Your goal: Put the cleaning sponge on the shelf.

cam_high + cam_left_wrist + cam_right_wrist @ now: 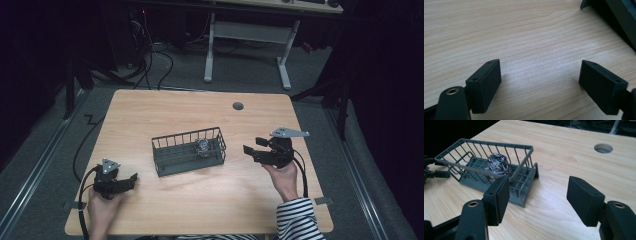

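Table top (564,142): pale wood-grain laminate, smooth, with a soft sheen under the left gripper (540,75). Wire basket (486,162) ahead of the right gripper (537,195): grey coated wire and slatted base, matt (could be moulded plastic, cannot tell). Inside it, a scouring ball (497,166): crinkled silvery metal, glittering, rough. Both grippers' jaw pads: black, matt, flat, with brass-looking inserts behind. Sleeve (297,220) behind the right gripper: striped knit cloth.

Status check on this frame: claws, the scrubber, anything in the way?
Left claw open, empty, over bare table. Right claw open, empty, beside basket. Steel scrubber inside basket. Nothing in the way.
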`<state>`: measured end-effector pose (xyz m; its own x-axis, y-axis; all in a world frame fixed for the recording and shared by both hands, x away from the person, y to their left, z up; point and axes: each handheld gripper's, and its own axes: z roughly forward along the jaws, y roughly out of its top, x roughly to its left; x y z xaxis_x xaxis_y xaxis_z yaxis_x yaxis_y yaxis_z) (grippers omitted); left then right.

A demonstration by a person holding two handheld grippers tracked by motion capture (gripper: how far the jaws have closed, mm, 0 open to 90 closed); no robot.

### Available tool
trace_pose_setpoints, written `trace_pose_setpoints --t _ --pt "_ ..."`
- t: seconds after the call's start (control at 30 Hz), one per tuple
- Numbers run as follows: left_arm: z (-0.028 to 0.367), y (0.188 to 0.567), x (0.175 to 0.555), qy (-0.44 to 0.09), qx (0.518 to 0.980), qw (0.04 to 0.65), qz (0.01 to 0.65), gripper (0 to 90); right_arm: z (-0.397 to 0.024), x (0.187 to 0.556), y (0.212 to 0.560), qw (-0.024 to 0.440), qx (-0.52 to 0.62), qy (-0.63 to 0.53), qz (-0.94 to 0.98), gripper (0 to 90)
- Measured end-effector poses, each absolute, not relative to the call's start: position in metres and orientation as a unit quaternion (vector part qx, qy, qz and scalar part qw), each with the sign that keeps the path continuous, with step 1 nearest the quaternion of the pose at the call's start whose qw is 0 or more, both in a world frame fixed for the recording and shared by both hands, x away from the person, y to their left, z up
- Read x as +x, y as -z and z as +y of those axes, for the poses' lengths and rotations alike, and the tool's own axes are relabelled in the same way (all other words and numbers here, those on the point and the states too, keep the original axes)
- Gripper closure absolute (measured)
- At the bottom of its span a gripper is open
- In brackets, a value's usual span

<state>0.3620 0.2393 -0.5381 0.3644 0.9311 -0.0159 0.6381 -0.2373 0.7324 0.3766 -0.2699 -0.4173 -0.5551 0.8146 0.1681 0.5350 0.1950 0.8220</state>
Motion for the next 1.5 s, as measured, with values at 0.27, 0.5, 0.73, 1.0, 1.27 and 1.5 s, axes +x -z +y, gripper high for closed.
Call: trace_pose_setpoints --t 0.27,0.5,0.73,1.0,1.27,1.5 --pt "0.239 0.538 0.362 -0.219 0.755 0.334 0.52 18.3 -0.284 0.363 0.434 0.156 0.463 -0.45 0.748 35.2" --pt "0.239 0.538 0.362 -0.219 0.755 0.334 0.52 18.3 -0.298 0.356 0.456 0.154 0.487 -0.446 0.735 35.3" --pt "0.239 0.538 0.362 -0.219 0.755 0.334 0.52 18.3 -0.304 0.354 0.471 0.153 0.502 -0.438 0.73 35.4" --pt "0.239 0.538 0.362 -0.219 0.755 0.334 0.52 18.3 -0.303 0.353 0.492 0.164 0.51 -0.421 0.733 35.3" --pt "0.239 0.538 0.362 -0.219 0.755 0.334 0.52 18.3 -0.302 0.354 0.508 0.166 0.516 -0.406 0.736 35.0" --pt "0.239 0.538 0.362 -0.219 0.756 0.333 0.519 18.2 -0.298 0.352 0.518 0.177 0.516 -0.392 0.741 34.8"
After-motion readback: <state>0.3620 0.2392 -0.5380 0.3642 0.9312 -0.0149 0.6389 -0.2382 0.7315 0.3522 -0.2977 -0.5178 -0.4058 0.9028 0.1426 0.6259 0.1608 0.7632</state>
